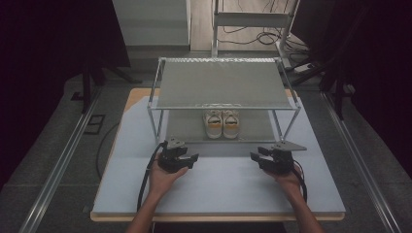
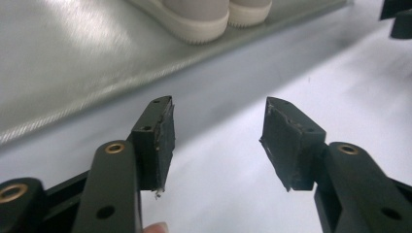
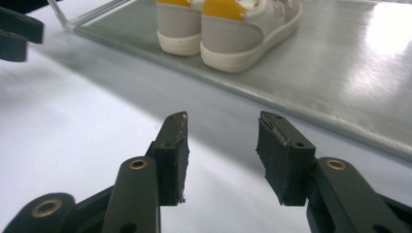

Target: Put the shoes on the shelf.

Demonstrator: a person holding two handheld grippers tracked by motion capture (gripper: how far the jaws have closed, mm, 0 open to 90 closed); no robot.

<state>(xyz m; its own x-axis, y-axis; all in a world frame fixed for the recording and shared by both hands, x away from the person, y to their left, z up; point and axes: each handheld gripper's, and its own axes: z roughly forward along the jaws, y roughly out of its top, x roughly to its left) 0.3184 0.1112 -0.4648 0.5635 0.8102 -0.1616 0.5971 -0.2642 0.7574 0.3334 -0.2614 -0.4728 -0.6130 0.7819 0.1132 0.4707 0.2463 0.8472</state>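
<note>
Metal shelf [image 1: 187, 130] holds the shoes [image 1: 222, 124]; my left gripper [image 1: 190, 160] and right gripper [image 1: 256, 158] gape half-open, empty. Swinging inward carelessly, I could clip the rack's posts.

High view overhead; gripper views low, sharing shoes [image 3: 228, 34].

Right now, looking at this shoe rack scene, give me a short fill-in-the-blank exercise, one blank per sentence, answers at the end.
1. The pair of shoes stands on the ____ shelf of the metal rack.
2. The heel patches on the shoes are ____ in colour.
3. The left gripper and the right gripper both have their jaws ____, with nothing between them.
4. Both grippers are over the white ____, in front of the rack.

Missing words: lower; yellow; open; table
</note>
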